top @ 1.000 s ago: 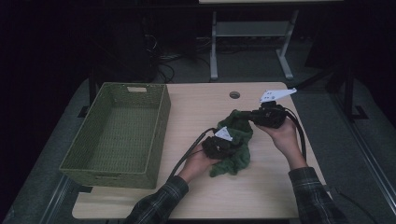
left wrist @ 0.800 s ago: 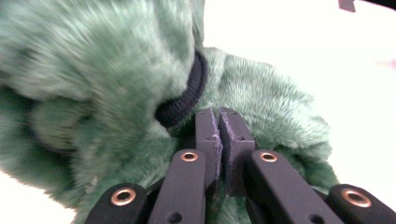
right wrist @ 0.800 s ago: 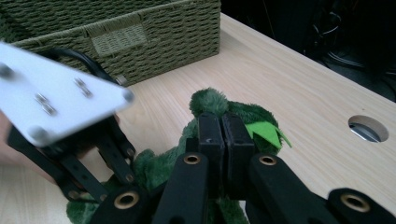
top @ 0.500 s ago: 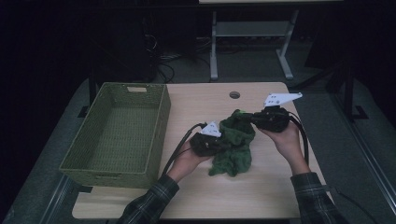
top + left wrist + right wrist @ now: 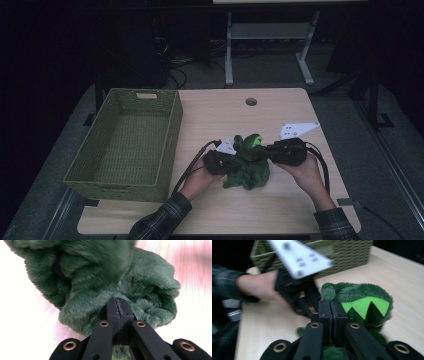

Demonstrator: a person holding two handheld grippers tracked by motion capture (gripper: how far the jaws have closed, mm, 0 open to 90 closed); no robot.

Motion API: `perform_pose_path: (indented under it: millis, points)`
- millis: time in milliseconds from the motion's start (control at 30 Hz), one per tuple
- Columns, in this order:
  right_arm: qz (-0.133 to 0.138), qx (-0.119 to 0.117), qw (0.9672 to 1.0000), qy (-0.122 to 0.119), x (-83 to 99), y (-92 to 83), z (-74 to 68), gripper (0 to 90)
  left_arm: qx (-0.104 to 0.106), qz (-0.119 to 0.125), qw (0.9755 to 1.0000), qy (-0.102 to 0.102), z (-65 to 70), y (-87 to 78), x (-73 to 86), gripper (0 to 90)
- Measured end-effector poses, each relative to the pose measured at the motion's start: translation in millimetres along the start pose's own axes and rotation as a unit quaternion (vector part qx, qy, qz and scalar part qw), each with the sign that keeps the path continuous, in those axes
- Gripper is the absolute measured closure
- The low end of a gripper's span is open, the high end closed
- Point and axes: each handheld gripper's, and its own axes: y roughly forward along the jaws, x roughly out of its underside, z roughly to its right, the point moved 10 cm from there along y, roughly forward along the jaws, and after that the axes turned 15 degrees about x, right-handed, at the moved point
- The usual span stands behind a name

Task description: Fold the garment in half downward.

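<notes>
- High view: I am holding the green plush toy (image 5: 248, 162) between both grippers, toward the near edge of the table (image 5: 280, 112) and a little right of its middle. It sags onto the wood between them, so the table seems to be carrying part of its weight.
- Left gripper (image 5: 220, 161): I am pinching a fold of the toy's fur. In the left gripper view the jaws are meeting, with pile bulging over their tips, which I judge a grip on the toy's left side.
- Right gripper (image 5: 285, 151): I am keeping its jaws pressed together. In the right gripper view green fur (image 5: 332, 353) is showing beneath them, so they probably have a thin fold, though I cannot tell for sure.
- Toy's bright zigzag patch (image 5: 364, 306): it is facing up and away from me.
- Woven basket (image 5: 127, 142): it is standing empty along the left edge, just beside my left hand (image 5: 197, 182), likely the place meant for the toy.
</notes>
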Motion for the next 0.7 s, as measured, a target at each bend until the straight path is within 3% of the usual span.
perform_pose_path:
  millis: [100,300,433,500,600,700]
  points:
    - [-0.009,-0.017,0.9998,-0.004,9.5,-3.1,-13.5,88.2,-0.003,0.0,1.0,0.001,-0.1,1.2,0.2,89.9]
    - [-0.028,-0.055,0.998,0.011,32.6,-10.3,-38.6,88.2,-0.002,0.001,1.0,-0.007,-0.7,3.0,2.1,90.0]
    - [-0.054,-0.061,0.9966,0.01,54.7,-7.3,-50.9,88.2,0.002,0.005,1.0,-0.008,-0.7,2.1,1.9,89.9]
    - [-0.064,-0.061,0.996,0.013,62.4,-5.0,-51.7,88.2,0.0,0.011,0.9999,-0.012,0.1,-1.7,0.5,89.4]
    - [-0.073,-0.059,0.9955,0.012,68.8,-1.7,-52.1,88.2,-0.002,0.014,0.9998,-0.014,4.5,-14.0,-1.3,81.9]
    - [-0.079,-0.059,0.995,0.013,71.2,-0.3,-52.8,88.2,-0.013,0.035,0.9991,-0.018,10.2,-32.0,-6.9,75.9]
